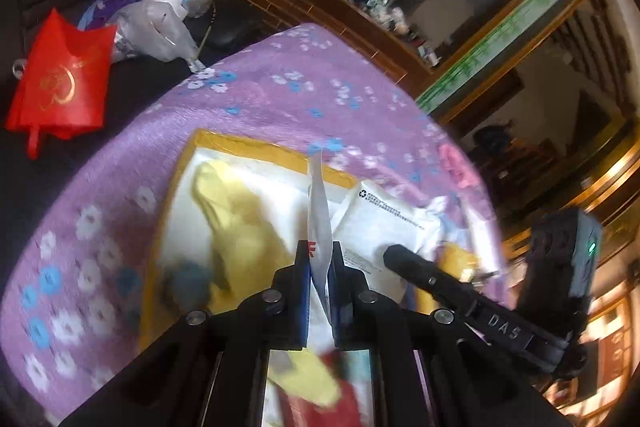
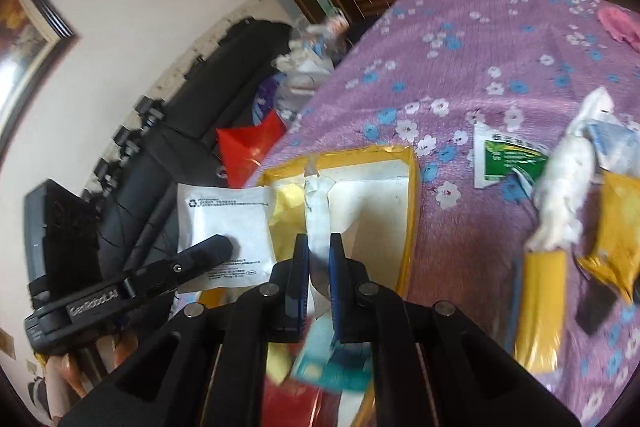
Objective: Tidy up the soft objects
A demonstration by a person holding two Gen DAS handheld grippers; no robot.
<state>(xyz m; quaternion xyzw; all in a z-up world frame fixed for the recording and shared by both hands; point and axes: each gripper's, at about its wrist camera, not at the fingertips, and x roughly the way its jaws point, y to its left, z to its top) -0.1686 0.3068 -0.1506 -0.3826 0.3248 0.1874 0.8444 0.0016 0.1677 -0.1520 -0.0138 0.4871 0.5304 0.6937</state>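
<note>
A yellow padded mailer bag (image 1: 240,143) lies on the purple flowered bedspread (image 1: 280,95), its white mouth held open. My left gripper (image 1: 319,255) is shut on one white edge of the bag's opening (image 1: 319,195). My right gripper (image 2: 319,251) is shut on the opposite white edge of the bag (image 2: 318,203), also seen with its yellow rim (image 2: 412,211). A yellow cloth (image 1: 236,223) lies inside the bag. A white printed pouch (image 1: 384,215) lies at the mouth; in the right wrist view the white pouch (image 2: 224,215) is under the left gripper's finger.
A red bag (image 1: 60,83) and clear plastic bags (image 1: 160,23) sit beyond the bed's left edge. A white crumpled bag (image 2: 568,167), a green-and-white packet (image 2: 504,159), yellow packets (image 2: 540,299) and a pink cloth (image 2: 620,23) lie on the bedspread to the right. A dark wooden cabinet (image 1: 320,7) stands behind.
</note>
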